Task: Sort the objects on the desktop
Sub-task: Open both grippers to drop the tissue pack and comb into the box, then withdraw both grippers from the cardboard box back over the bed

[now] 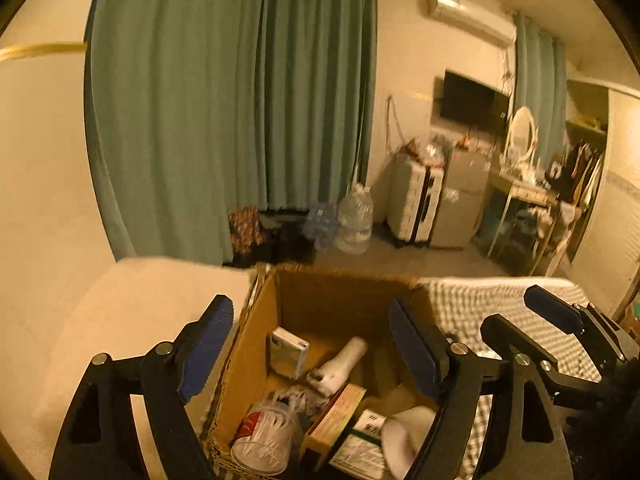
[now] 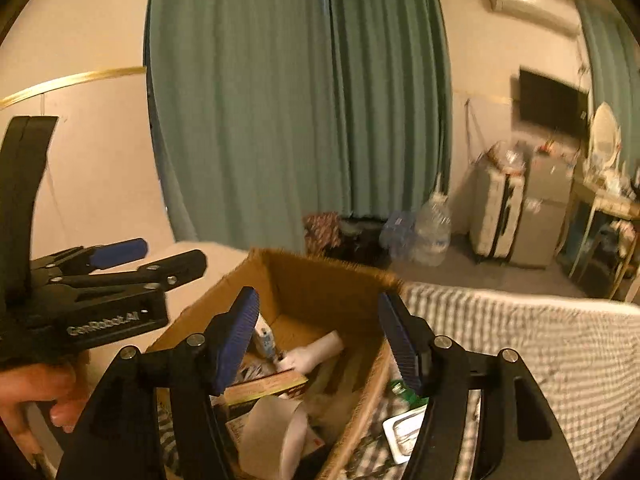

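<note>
An open cardboard box (image 1: 320,296) sits between a cream cushion and a checked cover. Inside it lie a clear tub of cotton swabs (image 1: 264,440), a white bottle (image 1: 340,364), a small silvery pack (image 1: 288,352), a flat tan carton (image 1: 336,416) and a white round piece (image 1: 404,436). My left gripper (image 1: 310,344) hangs open above the box with nothing between its blue pads. My right gripper (image 2: 318,340) is also open and empty over the box (image 2: 320,280), above the bottle (image 2: 316,354) and carton (image 2: 264,386). Each gripper shows in the other's view: right (image 1: 528,320), left (image 2: 174,254).
A checked cover (image 2: 520,340) spreads right of the box, with a green-and-white packet (image 2: 404,428) on it by the box wall. A hand (image 2: 32,392) holds the left gripper. Beyond are green curtains (image 1: 224,100), a water jug (image 1: 354,220), a suitcase (image 1: 412,200) and a cluttered desk (image 1: 524,192).
</note>
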